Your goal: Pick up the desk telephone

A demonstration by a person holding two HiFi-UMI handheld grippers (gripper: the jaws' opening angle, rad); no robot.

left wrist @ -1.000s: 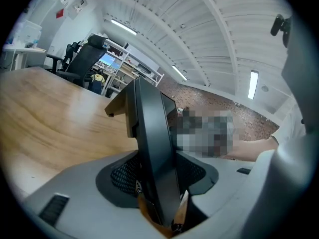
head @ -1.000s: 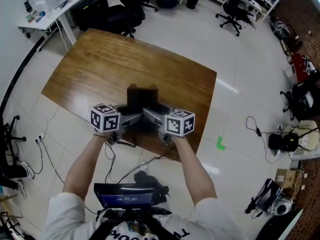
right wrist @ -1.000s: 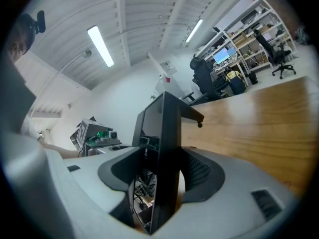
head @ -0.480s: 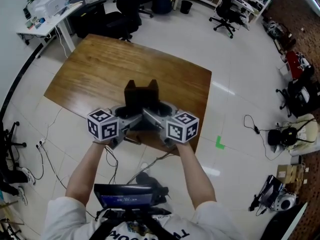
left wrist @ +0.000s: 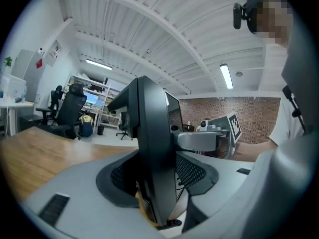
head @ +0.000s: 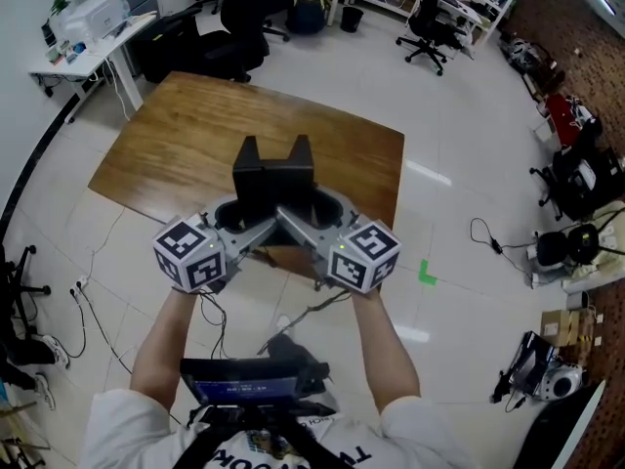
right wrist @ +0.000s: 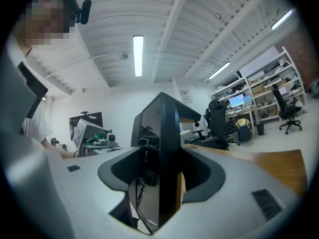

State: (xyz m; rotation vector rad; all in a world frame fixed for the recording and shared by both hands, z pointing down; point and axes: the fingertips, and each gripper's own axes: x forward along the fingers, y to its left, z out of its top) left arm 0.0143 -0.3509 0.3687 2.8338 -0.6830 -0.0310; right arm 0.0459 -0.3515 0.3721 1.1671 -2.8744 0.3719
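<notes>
Black desk telephone (head: 273, 176), clamped in left claw (head: 244, 221), right claw (head: 312, 221)

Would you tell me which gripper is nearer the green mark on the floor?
Right. The right gripper grips the telephone's side facing the green mark; the left gripper grips its far side.

Desk telephone (head: 275, 176): black plastic, smooth, semi-matt. Worktop (head: 176, 135): wood grain, varnished sheen. Left tongs (left wrist: 157, 178), right tongs (right wrist: 167, 183): grey matt plastic, black textured pads. Floor (head: 459, 164): glossy tile.

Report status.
Grippers: left gripper and right gripper both shut on desk telephone. Telephone up off wooden table. Nothing in the way.
</notes>
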